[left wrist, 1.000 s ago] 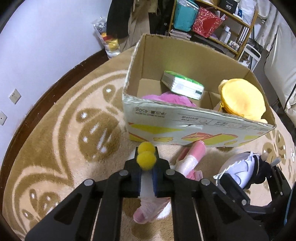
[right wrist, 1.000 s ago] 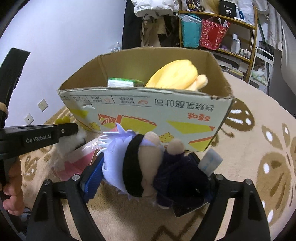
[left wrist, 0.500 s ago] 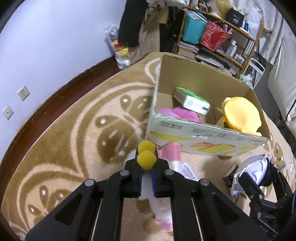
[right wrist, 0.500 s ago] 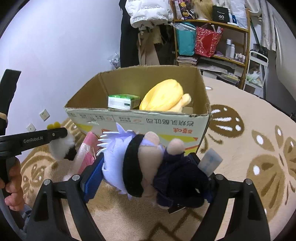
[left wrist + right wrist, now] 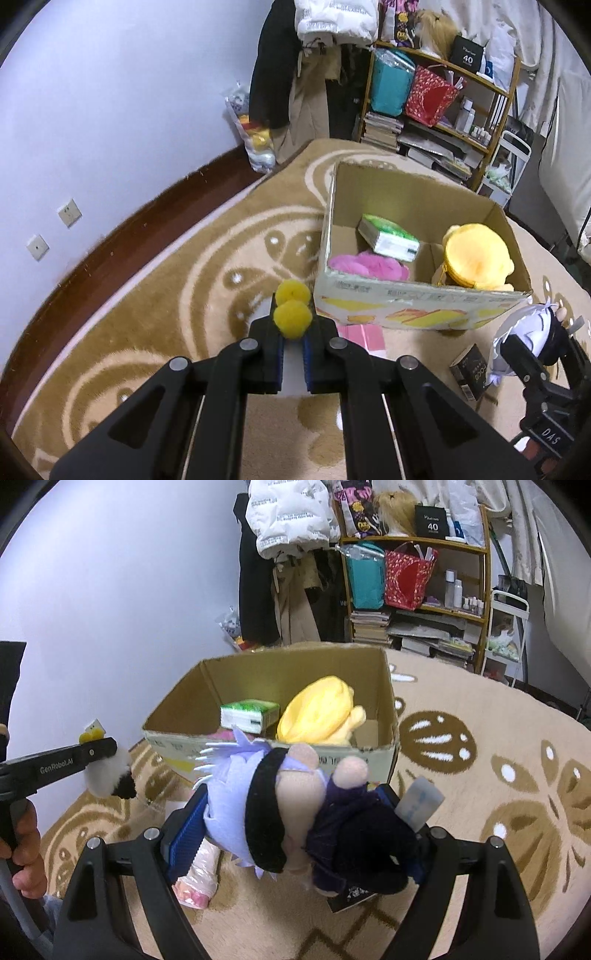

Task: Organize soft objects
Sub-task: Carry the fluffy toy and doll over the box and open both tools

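My left gripper (image 5: pixel 292 325) is shut on a small white plush with yellow pom-poms (image 5: pixel 291 314), held above the rug left of the cardboard box (image 5: pixel 417 306); it also shows in the right wrist view (image 5: pixel 107 775). My right gripper (image 5: pixel 295 812) is shut on a doll with lilac hair and dark clothes (image 5: pixel 295 812), held in front of the box (image 5: pixel 280 753); the doll also shows in the left wrist view (image 5: pixel 524 339). The box holds a yellow plush (image 5: pixel 474 254), a pink fluffy thing (image 5: pixel 365 264) and a green-white pack (image 5: pixel 389 238).
A pink wrapped packet (image 5: pixel 195 871) lies on the patterned rug (image 5: pixel 184 295) by the box's front. A small dark carton (image 5: pixel 469 371) lies near the doll. A cluttered shelf (image 5: pixel 436 103), hanging clothes (image 5: pixel 295 74) and a plastic bag (image 5: pixel 251 136) line the back wall.
Both grippers have risen and drawn back from the box with their toys held. The box now looks smaller and lower, and its inside shows more fully.
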The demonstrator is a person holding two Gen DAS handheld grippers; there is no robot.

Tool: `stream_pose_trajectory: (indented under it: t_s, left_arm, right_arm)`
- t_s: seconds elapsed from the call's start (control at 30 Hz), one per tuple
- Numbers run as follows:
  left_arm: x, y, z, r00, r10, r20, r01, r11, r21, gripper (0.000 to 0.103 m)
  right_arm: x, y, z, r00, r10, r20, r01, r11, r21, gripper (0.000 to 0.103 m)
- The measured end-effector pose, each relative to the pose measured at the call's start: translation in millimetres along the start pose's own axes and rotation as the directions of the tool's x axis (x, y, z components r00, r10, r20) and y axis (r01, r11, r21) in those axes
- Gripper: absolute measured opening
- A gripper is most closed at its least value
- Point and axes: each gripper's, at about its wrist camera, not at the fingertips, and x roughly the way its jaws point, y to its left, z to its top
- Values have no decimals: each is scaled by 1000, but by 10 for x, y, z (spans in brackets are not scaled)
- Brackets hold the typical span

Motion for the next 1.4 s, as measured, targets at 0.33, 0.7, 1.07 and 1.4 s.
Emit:
stream_pose_trajectory:
  t_s: [0.33, 0.7, 1.07, 1.4]
  left_arm:
    - [-417, -146, 310, 986, 3, 165, -15, 997, 69, 7]
    - [-638, -349, 762, 945, -22, 326, -27, 989, 147, 7]
    - [-543, -562, 877, 919, -125, 373, 76, 987, 143, 7]
    - [65, -548, 738, 973, -95, 211, 69, 989, 127, 8]
  right_arm:
    - [-158, -30, 210, 997, 16, 81, -17, 1000, 16, 91]
    - [-174, 28, 437, 981, 45, 187, -42, 999, -23, 91]
    - [78, 68, 704, 979, 45, 196, -30, 996, -79, 91]
    - [341, -18, 663, 987, 34, 155, -22, 997, -79, 93]
